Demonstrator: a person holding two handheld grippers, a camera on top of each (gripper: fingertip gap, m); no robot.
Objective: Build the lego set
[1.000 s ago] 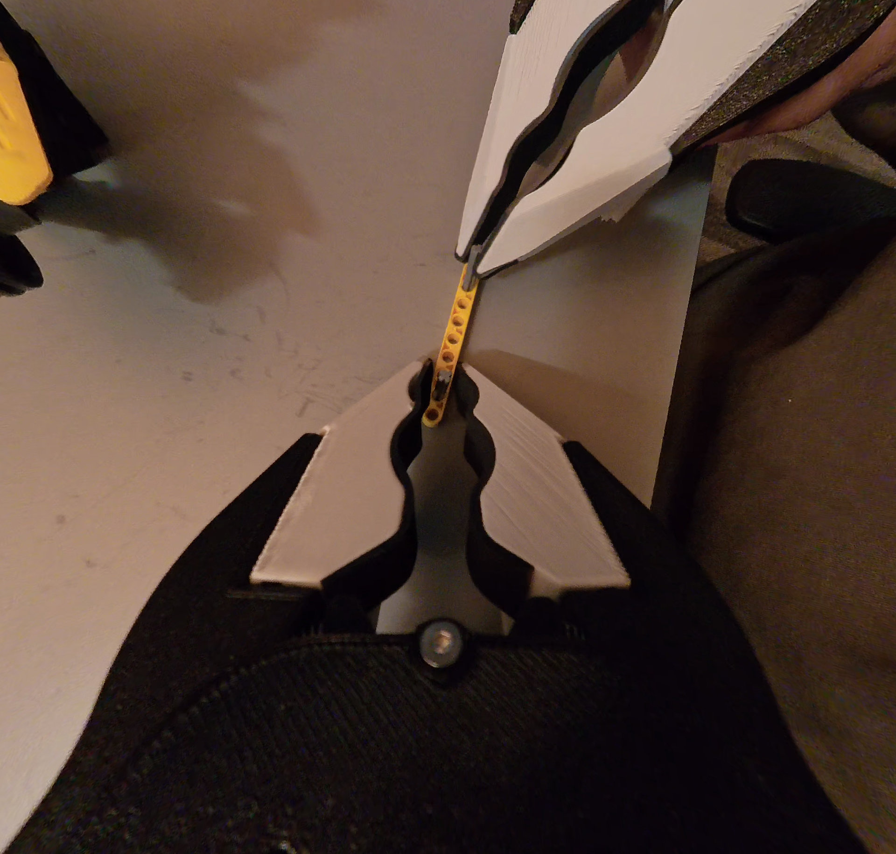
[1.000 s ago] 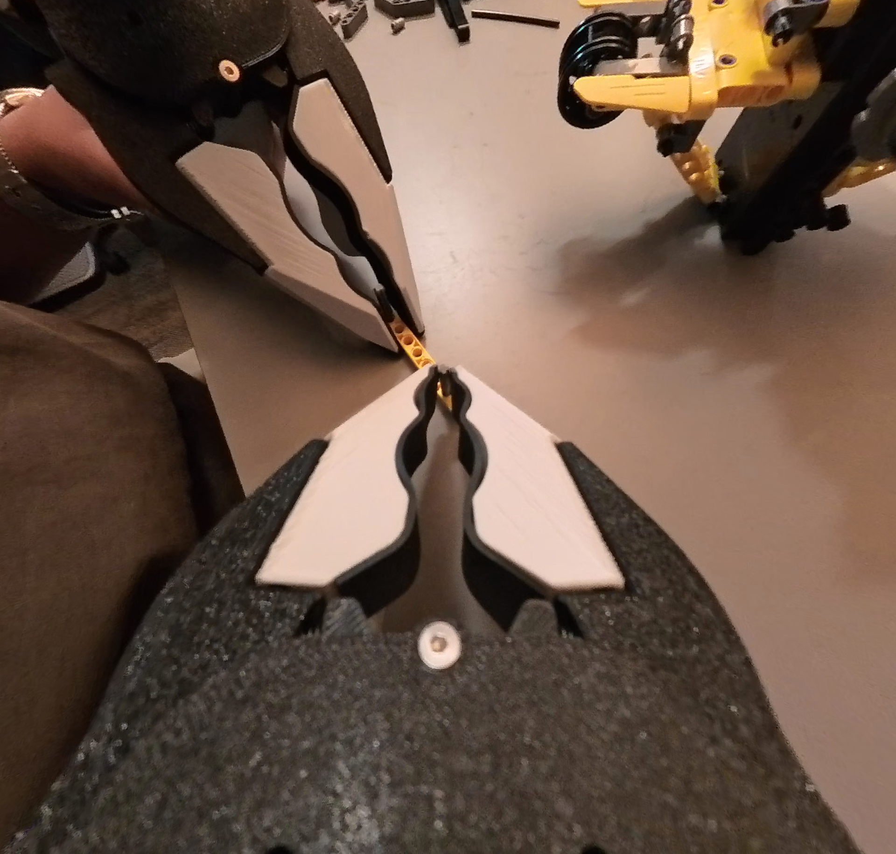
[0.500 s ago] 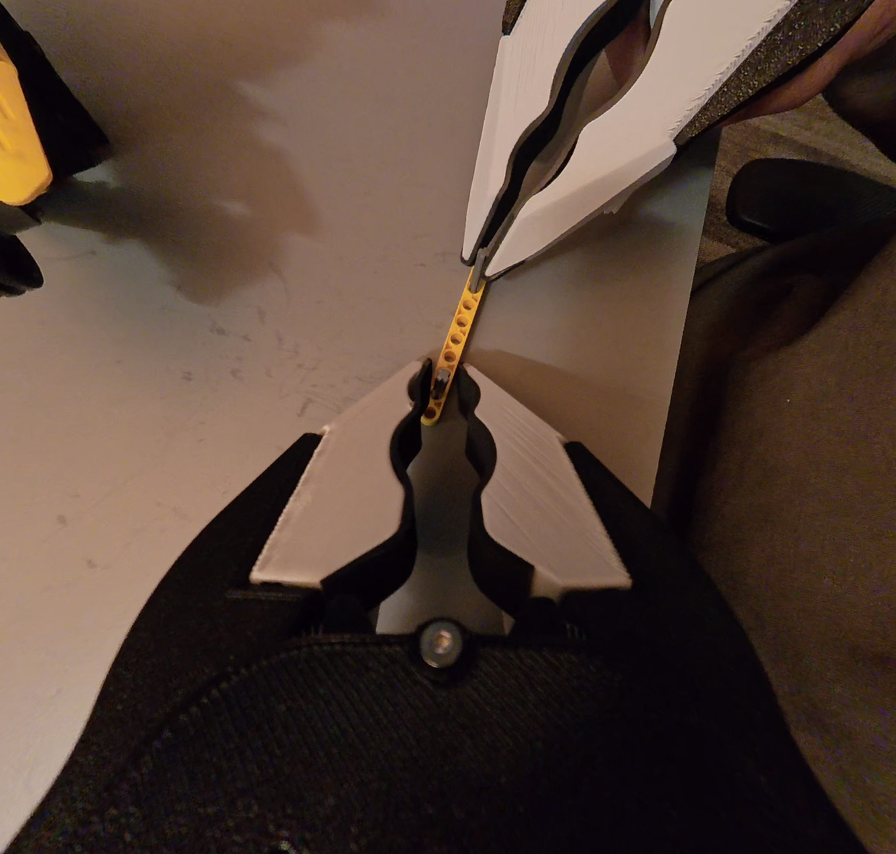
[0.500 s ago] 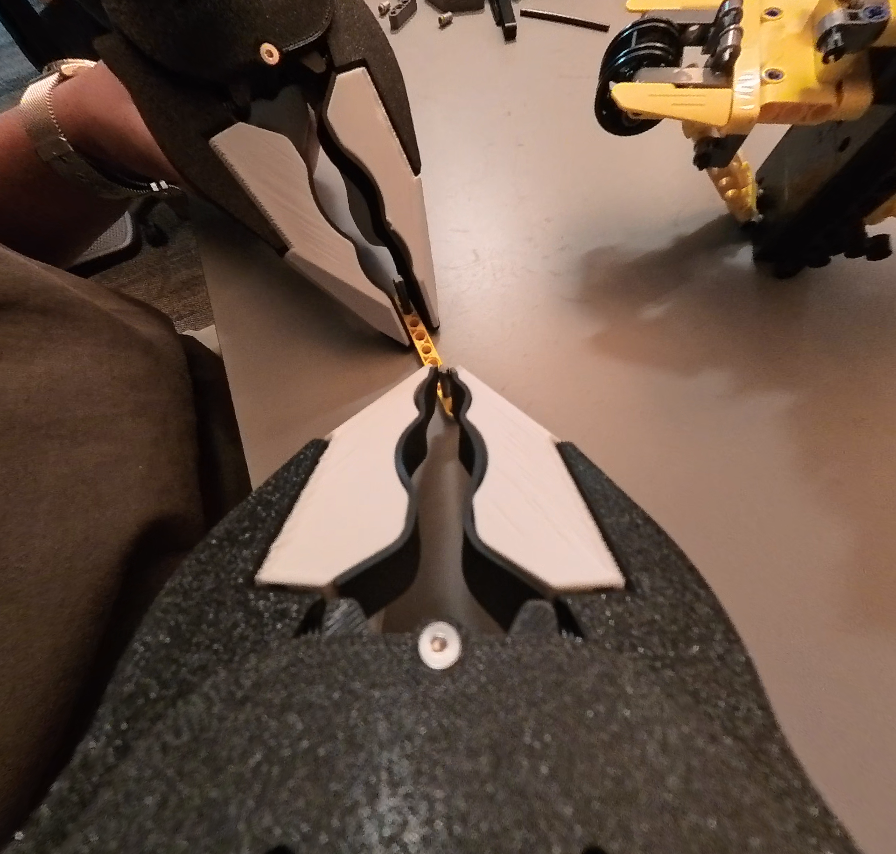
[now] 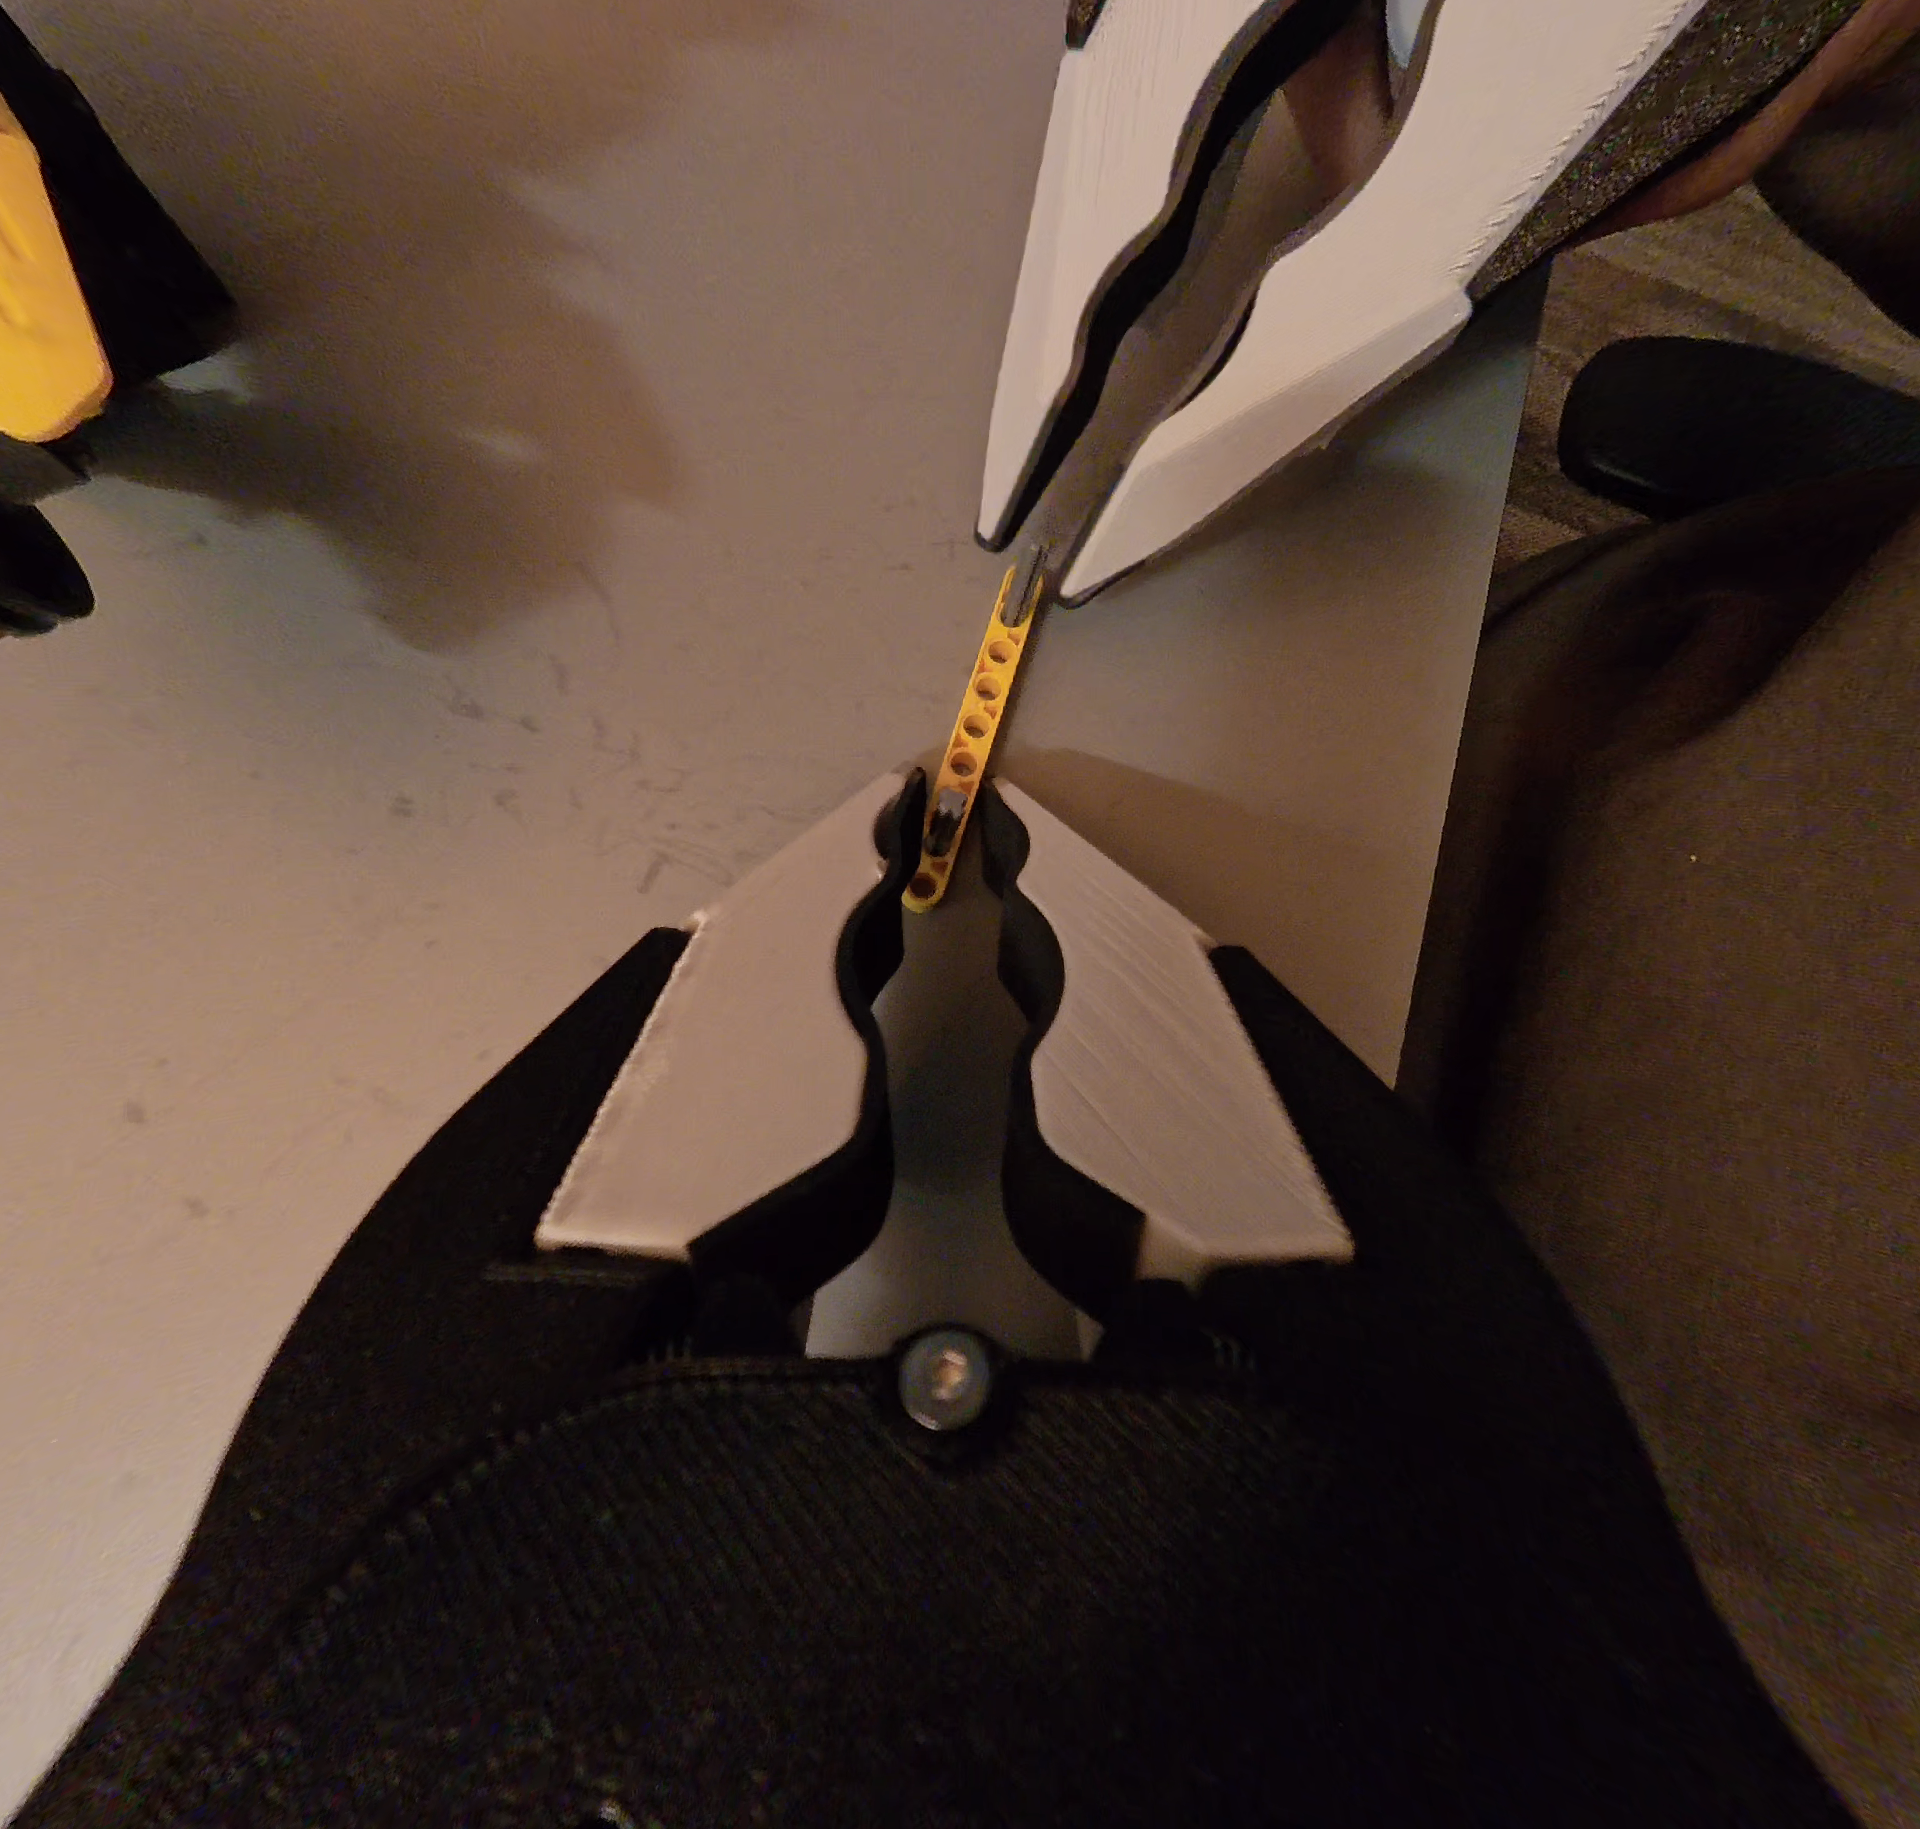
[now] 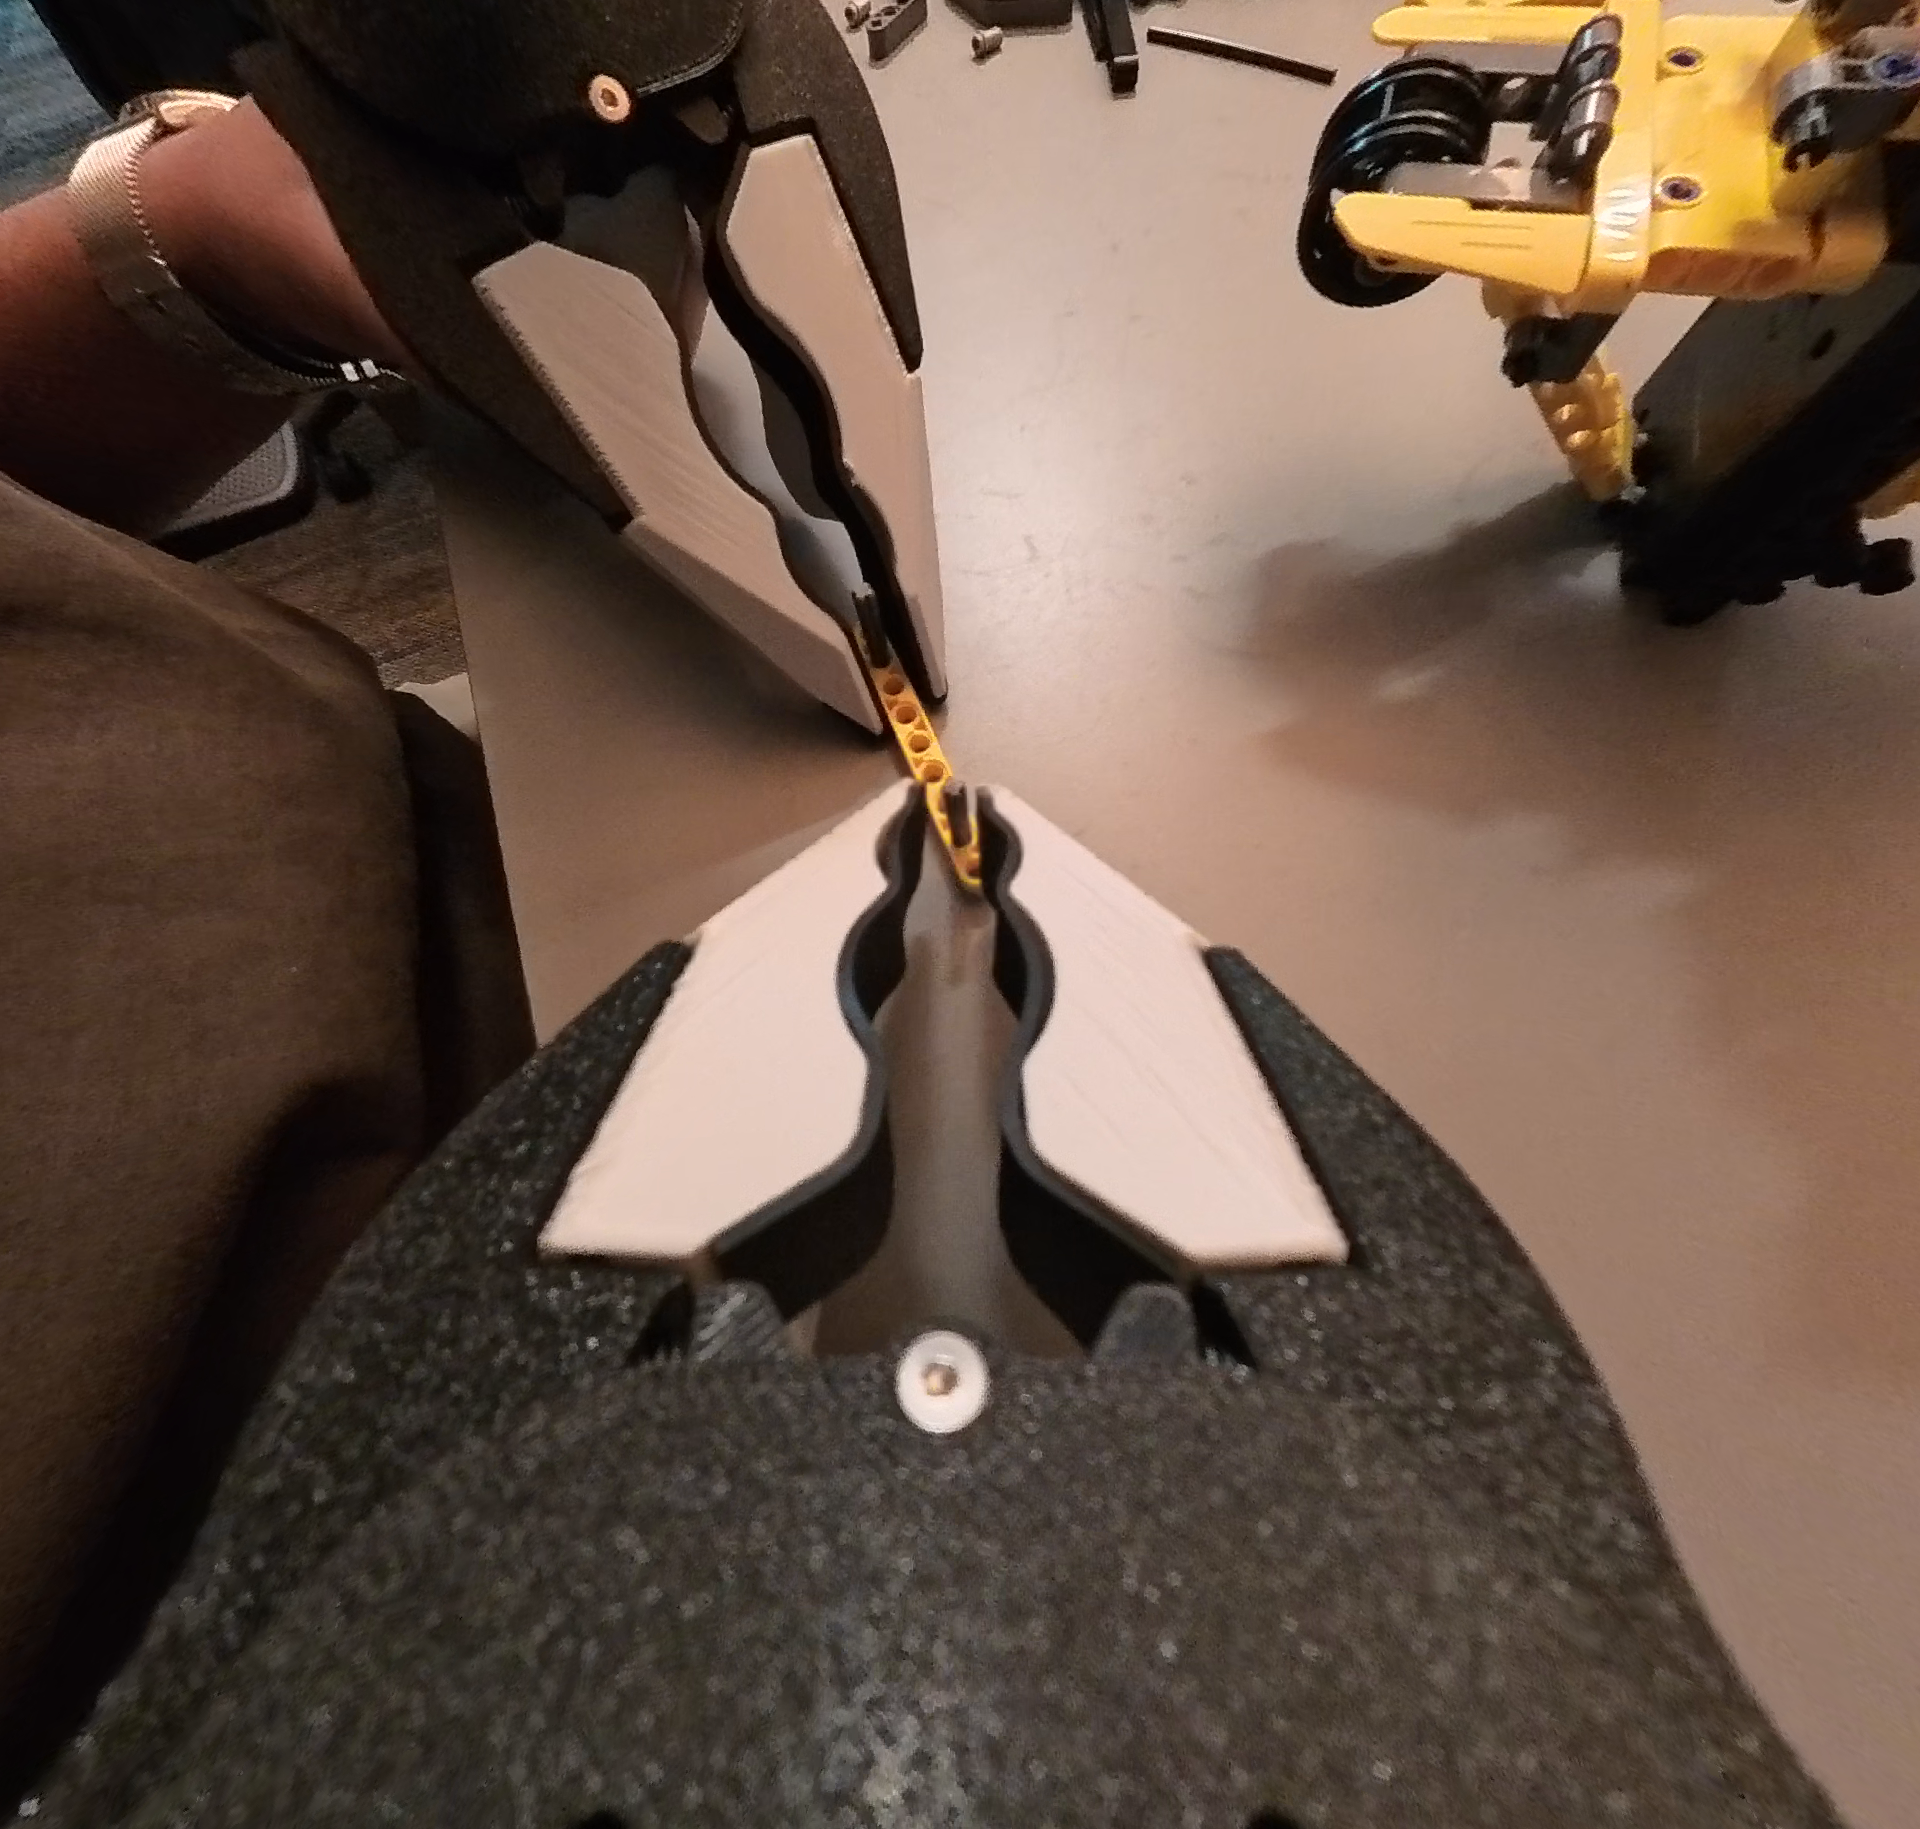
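Each clamped on one end of the yellow strip point(image 5: 982, 714), the left gripper point(image 5: 951, 808) and right gripper point(image 6: 961, 808) meet tip to tip, holding it level just above the table point(image 6: 1195, 844), presumably to steady it

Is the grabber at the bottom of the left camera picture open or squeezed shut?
Shut. The left gripper has its fingertips pinched on one end of the thin yellow beam, with no gap beside it.
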